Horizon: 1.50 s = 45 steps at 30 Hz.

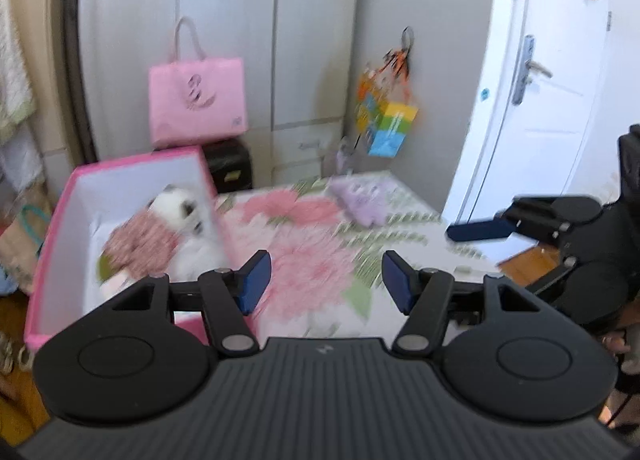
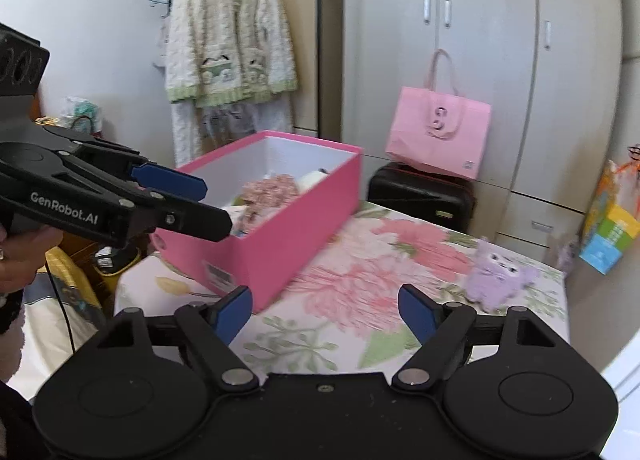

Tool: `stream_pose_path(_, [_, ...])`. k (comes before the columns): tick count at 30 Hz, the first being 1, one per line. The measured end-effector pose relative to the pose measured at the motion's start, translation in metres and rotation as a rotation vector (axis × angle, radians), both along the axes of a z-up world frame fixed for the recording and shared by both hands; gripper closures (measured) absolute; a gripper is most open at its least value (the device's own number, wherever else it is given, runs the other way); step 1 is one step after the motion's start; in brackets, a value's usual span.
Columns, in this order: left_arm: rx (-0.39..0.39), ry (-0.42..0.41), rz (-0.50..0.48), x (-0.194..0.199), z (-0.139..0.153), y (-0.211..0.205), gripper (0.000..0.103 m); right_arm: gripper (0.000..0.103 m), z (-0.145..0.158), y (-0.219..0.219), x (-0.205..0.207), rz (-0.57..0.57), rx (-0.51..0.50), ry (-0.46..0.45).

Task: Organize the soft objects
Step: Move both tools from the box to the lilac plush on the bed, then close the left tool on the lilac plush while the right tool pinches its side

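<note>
Left wrist view: black left tongs nearest, blue pads parted, nothing between them, above a table under a floral cloth. At left on it, a pink box, open, holding a white plush toy in a patterned dress, blurred. Farther back on the cloth, a purple plush toy, well apart from the box. Right tongs at the right edge, partly cut off. Behind, a pink bag on a black case, grey wardrobe doors, a colourful bag hanging.

Right wrist view: right tongs nearest, spread wide and empty over the cloth. Left tongs side-on at left, covering the box's near corner. Purple toy at right, soft-focused. Box contents half hidden by its wall. White cardigan hanging behind.
</note>
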State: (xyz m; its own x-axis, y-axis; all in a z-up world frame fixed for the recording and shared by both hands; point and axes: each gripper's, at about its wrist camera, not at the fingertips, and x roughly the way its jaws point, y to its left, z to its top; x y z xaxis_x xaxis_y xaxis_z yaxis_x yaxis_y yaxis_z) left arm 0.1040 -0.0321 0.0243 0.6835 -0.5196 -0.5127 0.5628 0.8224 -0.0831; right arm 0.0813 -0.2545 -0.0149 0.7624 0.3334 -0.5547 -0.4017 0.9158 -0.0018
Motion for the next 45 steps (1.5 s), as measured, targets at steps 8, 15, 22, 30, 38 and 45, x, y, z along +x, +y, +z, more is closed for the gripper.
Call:
stream_pose_path(8, [-0.094,0.067,-0.063,0.034,-0.01,-0.053,0.04,0.019,-0.01,-0.035,0.012,-0.088,-0.037,-0.026])
stream_pose_path(15, [-0.197,0.159,-0.03,0.079,-0.039,-0.077,0.037,0.019,-0.027,-0.066,0.043,-0.168,-0.029,-0.024])
stream_pose_path(22, [-0.191,0.204,-0.019,0.117,-0.07,-0.113,0.028,0.011,-0.043,-0.094,0.08,-0.158,0.005,-0.022])
stream_pose_path(30, [-0.166,0.207,0.079,0.167,-0.087,-0.15,0.019,0.007,-0.082,-0.117,0.136,-0.149,0.049,-0.019])
stream_pose_path(38, [-0.201,0.371,0.115,0.215,-0.121,-0.166,0.022,0.005,-0.11,-0.126,0.19,-0.16,0.052,0.035])
stream_pose_path(45, [-0.189,0.408,0.118,0.229,-0.137,-0.178,0.04,0.006,-0.121,-0.128,0.21,-0.164,0.093,0.062])
